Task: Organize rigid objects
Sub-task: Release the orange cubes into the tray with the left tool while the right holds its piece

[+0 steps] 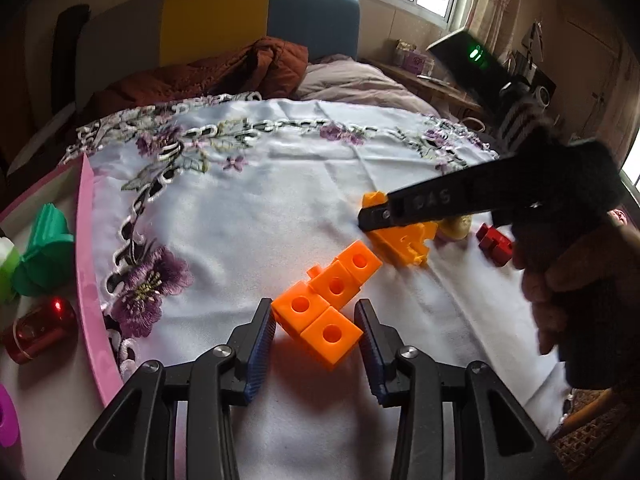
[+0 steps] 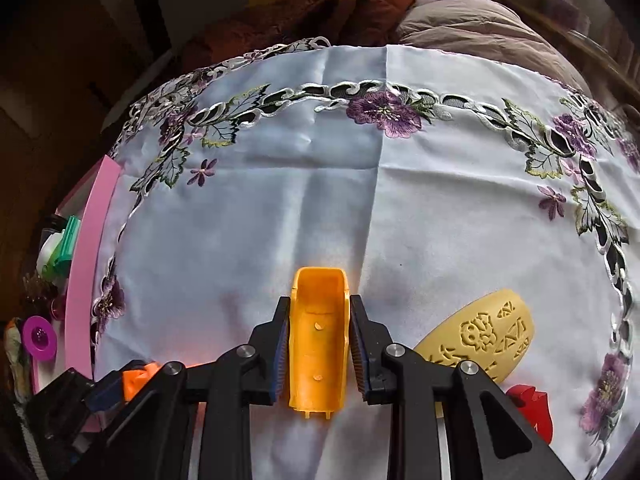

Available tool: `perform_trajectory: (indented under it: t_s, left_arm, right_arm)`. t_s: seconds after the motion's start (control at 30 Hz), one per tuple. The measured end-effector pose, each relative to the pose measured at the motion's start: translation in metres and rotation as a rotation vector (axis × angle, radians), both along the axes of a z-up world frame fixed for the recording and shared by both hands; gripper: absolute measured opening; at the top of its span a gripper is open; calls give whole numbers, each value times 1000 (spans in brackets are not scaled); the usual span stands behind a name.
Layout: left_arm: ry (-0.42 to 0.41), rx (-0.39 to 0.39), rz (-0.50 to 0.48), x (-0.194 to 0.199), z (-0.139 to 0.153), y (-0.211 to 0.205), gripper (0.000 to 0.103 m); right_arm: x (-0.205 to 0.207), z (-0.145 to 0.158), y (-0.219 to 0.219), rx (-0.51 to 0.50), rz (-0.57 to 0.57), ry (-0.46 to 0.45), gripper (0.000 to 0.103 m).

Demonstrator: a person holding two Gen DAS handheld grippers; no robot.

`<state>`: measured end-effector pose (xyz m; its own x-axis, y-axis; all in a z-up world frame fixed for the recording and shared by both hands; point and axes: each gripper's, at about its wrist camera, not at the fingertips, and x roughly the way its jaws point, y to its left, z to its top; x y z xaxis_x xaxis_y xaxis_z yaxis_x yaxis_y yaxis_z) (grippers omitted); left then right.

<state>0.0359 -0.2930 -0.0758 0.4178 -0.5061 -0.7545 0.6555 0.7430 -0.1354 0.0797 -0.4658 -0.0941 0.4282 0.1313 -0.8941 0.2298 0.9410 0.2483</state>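
Note:
In the left wrist view my left gripper [image 1: 316,310] is shut on an orange block of linked cubes [image 1: 332,292] that rests on the white embroidered cloth [image 1: 248,208]. Both blue pads touch the near cubes. My right gripper [image 1: 374,218] reaches in from the right and holds a yellow-orange hollow piece [image 1: 400,242] just beyond the cubes. Seen from the right wrist, the right gripper [image 2: 319,304] is shut on that trough-shaped piece [image 2: 318,344], open side up, low over the cloth. The cube block [image 2: 138,378] shows at the lower left there.
A pale yellow carved oval [image 2: 480,336] and a red block [image 2: 532,404] lie to the right of the held piece. A pink-rimmed tray [image 1: 86,260] at the left holds a green toy [image 1: 44,252], a red can [image 1: 36,332] and a magenta ring [image 2: 38,338]. A person's hand [image 1: 560,280] grips the right tool.

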Motion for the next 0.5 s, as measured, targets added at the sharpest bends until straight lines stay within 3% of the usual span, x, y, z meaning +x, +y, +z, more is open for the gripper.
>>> perform_trajectory:
  t_s: [0.2, 0.5]
  left_arm:
    - [-41, -38, -6, -16, 32, 6, 41]
    - [-132, -38, 67, -27, 74, 38, 41]
  right_arm:
    - [0, -1, 0, -2, 6, -9, 28]
    - [4, 1, 12, -93, 47, -13, 28]
